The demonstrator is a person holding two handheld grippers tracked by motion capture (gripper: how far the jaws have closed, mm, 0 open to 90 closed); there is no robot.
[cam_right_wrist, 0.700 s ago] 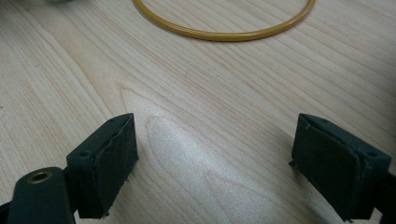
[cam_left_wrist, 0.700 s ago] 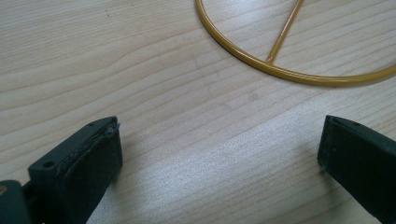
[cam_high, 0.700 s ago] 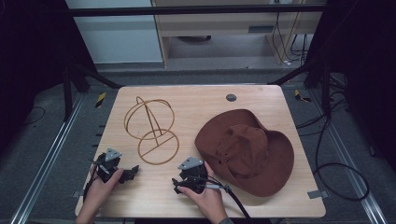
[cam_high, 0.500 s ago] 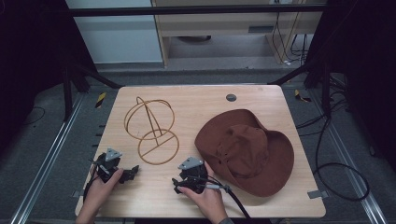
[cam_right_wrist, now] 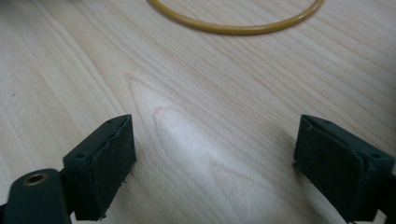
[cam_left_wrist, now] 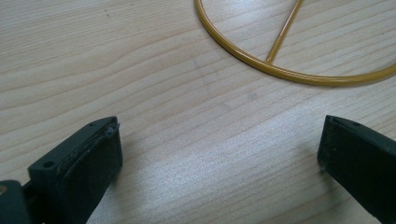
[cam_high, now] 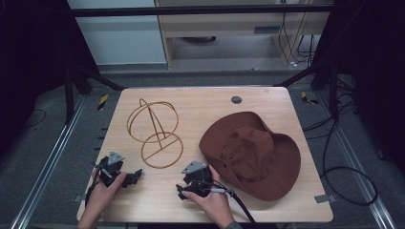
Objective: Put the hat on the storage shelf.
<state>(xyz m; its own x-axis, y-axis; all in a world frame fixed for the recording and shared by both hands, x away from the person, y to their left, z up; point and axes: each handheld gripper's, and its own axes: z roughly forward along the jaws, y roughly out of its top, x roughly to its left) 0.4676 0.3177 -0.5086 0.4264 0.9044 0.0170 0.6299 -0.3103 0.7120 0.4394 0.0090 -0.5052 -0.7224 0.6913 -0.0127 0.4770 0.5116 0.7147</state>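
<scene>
High view: my left tongs (cam_high: 135, 175) and right tongs (cam_high: 183, 191) lay wide and empty; hat (cam_high: 253, 155) not yet on wire stand (cam_high: 155, 131).

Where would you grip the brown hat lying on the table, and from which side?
Take the hat by its near-left brim edge, coming in low from the right gripper side. The brim lies broad and flat on the table and is thin enough for open fingers; the dented crown looks soft and too wide.
</scene>
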